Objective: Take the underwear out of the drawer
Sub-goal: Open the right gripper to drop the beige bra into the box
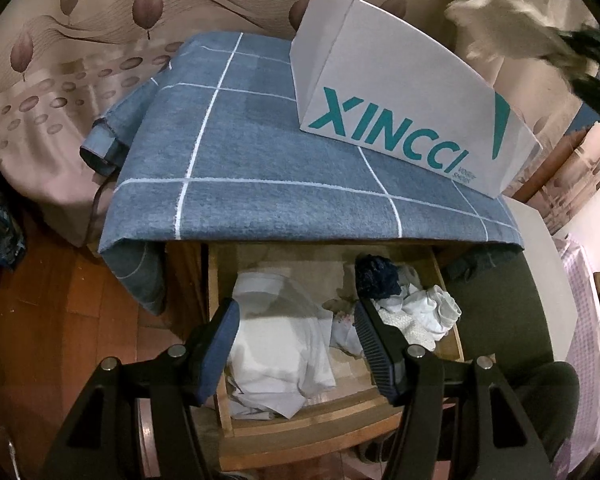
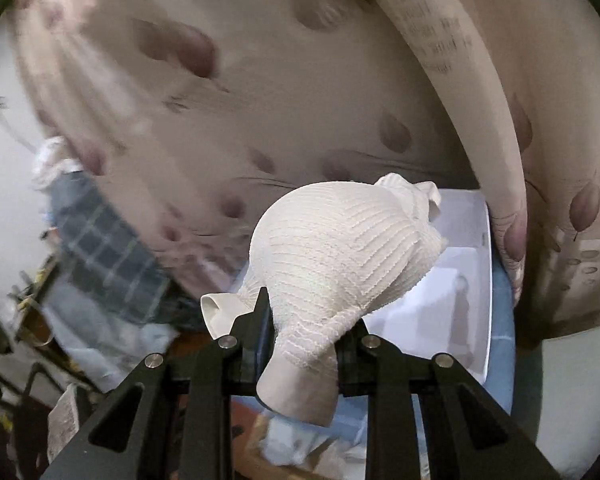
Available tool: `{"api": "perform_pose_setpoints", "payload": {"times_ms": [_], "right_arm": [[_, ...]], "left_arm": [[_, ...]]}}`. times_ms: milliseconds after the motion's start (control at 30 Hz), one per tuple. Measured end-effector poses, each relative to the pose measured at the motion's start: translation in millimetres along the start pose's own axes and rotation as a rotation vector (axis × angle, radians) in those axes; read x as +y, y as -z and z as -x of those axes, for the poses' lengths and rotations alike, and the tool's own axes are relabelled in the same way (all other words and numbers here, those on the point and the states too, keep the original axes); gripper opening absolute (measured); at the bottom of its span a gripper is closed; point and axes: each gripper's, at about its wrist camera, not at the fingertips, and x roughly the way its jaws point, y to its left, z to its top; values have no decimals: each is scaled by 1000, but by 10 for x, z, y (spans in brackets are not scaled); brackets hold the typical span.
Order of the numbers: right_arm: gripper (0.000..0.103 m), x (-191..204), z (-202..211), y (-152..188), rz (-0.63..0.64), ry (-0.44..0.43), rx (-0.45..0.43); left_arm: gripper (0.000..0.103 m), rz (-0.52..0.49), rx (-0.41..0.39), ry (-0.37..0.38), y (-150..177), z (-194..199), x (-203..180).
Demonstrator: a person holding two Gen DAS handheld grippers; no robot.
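A wooden drawer point(image 1: 448, 268) stands pulled out under a table draped in blue checked cloth point(image 1: 260, 160). Inside lie folded white garments point(image 1: 276, 344), a dark blue bundle point(image 1: 376, 272) and a heap of small white pieces point(image 1: 424, 312). My left gripper point(image 1: 296, 344) hovers above the drawer, open, with nothing between its fingers. My right gripper point(image 2: 304, 336) is shut on a piece of white ribbed underwear point(image 2: 340, 252), which bulges above the fingers and hangs down in front of them. In the left wrist view that same white underwear point(image 1: 496, 24) shows blurred at the top right, high above the table.
A white paper bag point(image 1: 400, 92) printed XINCCI lies on the cloth; its open white inside point(image 2: 456, 280) shows below the right gripper. Leaf-patterned beige bedding point(image 2: 300, 100) fills the background. Wooden floor point(image 1: 52, 288) lies to the left of the drawer.
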Motion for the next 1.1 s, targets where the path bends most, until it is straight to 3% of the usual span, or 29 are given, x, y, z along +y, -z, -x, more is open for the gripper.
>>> {"api": "perform_pose_setpoints", "payload": {"times_ms": [200,400,500,567,600,667,767,867,1000,1100], "right_arm": [[23,-282,-641,-43,-35,90,110],[25,-433,-955,-57,-57,132,172],[36,-476,-1039,-52,-68,165,195],[55,-499,-1048,-36,-64,217,195],[59,-509,-1028,-28,-56,227,194],[70,-514,-952,-18,-33,261,164],[72,-497,-753,-1,-3,285,96],[74,-462,-376,85,8,253,-38],[80,-328,223,581,26,184,-257],[88,-253,514,1130,77,185,-351]], "left_arm": [[62,-17,15,6,-5,-42,-42],[61,-16,22,18,-9,-67,-43],[62,-19,29,16,-12,-85,-48],[62,-21,31,15,-9,-93,-50],[62,-21,32,14,-10,-97,-51],[62,-21,34,15,-4,-100,-53],[61,-24,33,11,-4,-100,-57],[62,-31,31,11,3,-98,-72],[62,-21,40,34,1,-110,-50],[62,-1,47,65,-5,-116,-25]]}}
